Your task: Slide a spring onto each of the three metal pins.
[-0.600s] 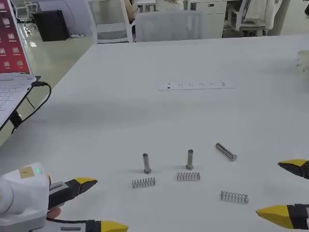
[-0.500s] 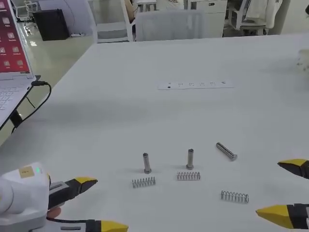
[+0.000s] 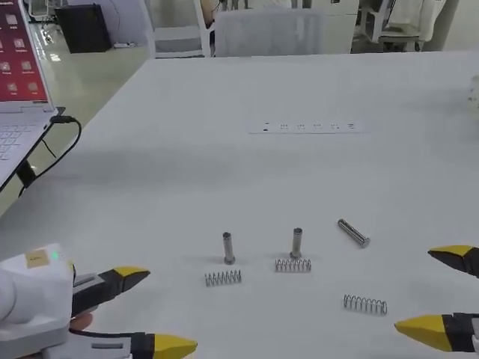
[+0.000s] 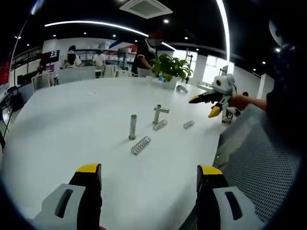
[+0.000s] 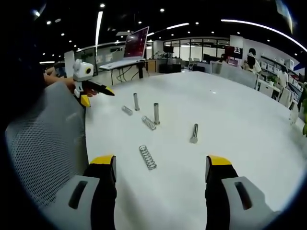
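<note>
Left gripper (image 3: 159,310): jaws spread wide with nothing between them, held low over the near left part of the table (image 3: 299,176) and pointing right toward the work. Right gripper (image 3: 419,290): likewise agape and empty, entering from the near right with its yellow tips turned left. Between the two, close to the table's near edge, lie the task's parts. Left pin (image 3: 227,247) and middle pin (image 3: 297,243) stand upright, wider end down; right pin (image 3: 352,233) lies on its side, a little farther from the near edge. Left spring (image 3: 223,278) lies just in front of the left pin, apart from it. Middle spring (image 3: 293,265) lies at the foot of the middle pin, touching it or nearly so. Right spring (image 3: 365,304) lies nearest the right gripper, well apart from the lying pin. Against the pictures of half a second earlier, only the head camera has tipped slightly: pins and springs keep their places, and both grippers hover where they were. On this evidence no spring is yet on a pin, and the first grasp has not begun. Each gripper is held roughly level above the tabletop and aimed inward at the parts. Beyond: a socket strip (image 3: 307,127) set in the tabletop, and a laptop (image 3: 19,75) past the left edge.
</note>
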A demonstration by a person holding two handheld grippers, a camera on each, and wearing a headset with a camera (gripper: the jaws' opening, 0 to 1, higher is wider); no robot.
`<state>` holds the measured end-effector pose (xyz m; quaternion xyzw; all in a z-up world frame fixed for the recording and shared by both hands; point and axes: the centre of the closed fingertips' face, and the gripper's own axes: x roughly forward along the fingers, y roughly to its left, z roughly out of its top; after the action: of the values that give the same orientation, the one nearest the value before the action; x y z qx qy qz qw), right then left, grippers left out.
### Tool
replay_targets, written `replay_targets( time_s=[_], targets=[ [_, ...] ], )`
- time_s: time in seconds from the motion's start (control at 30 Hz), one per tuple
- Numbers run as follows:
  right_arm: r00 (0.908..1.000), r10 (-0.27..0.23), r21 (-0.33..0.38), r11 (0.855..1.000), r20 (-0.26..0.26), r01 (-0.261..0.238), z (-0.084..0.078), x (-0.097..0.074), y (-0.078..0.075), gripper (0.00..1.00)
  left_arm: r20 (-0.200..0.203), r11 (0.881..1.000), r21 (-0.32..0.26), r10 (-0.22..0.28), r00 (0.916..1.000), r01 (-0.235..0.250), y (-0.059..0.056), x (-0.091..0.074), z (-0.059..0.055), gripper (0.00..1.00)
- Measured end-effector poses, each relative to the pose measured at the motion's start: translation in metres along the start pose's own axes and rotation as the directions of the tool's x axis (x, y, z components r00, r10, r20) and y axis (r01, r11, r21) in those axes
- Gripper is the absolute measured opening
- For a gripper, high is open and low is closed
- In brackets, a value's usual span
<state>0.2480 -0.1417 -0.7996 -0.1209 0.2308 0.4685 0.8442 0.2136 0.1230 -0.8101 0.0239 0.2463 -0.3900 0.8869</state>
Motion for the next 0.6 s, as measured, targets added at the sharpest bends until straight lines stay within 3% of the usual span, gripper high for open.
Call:
replay_targets(
  time_s=[0.6],
  targets=[
    [0.9999, 0.005, -0.022, 1.0, -0.011, -0.005, 0.014, 0.01, -0.011, 0.74, 0.006, 1.0, -0.002, 0.01, 0.9999, -0.01, 0.002, -0.001, 0.001, 0.77]
  ],
)
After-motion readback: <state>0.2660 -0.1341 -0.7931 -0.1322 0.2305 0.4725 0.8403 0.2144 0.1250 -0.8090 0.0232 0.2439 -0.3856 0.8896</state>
